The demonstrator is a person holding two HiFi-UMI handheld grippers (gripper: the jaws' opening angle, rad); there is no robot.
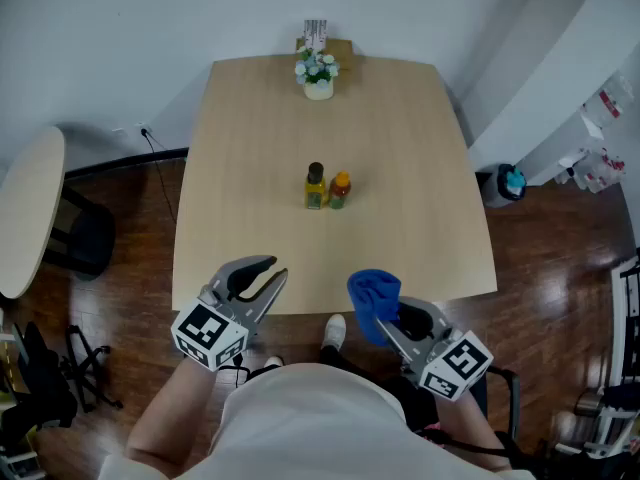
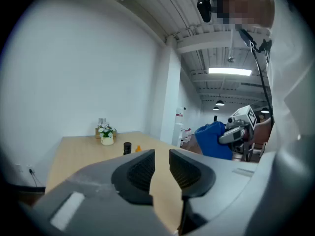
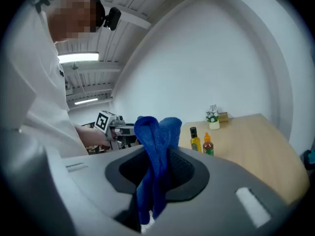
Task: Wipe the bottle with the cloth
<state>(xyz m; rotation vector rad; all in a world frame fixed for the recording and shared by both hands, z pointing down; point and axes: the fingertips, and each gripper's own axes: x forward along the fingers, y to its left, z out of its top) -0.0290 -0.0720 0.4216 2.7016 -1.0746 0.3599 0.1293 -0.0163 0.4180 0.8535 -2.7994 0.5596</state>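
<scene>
Both grippers hang just off the table's [image 1: 420,248] near edge, over the person's lap. The left gripper [image 1: 275,270] has its ribbed dark pads a narrow slit apart with nothing between them. The right gripper [image 1: 388,320] is clamped on a bunched blue cloth [image 1: 374,296], soft and fuzzy, sticking up past the jaws.

The table is pale wood, smooth, with squarish corners and lots of bare top between the near edge and the middle. Dead centre stands the bottle [image 1: 316,186], yellowish with a dark cap, upright. A smaller orange-capped bottle [image 1: 340,190] sits right beside it. At the far edge there's a little white flower pot [image 1: 318,74], and just behind it a plain white wall.
</scene>
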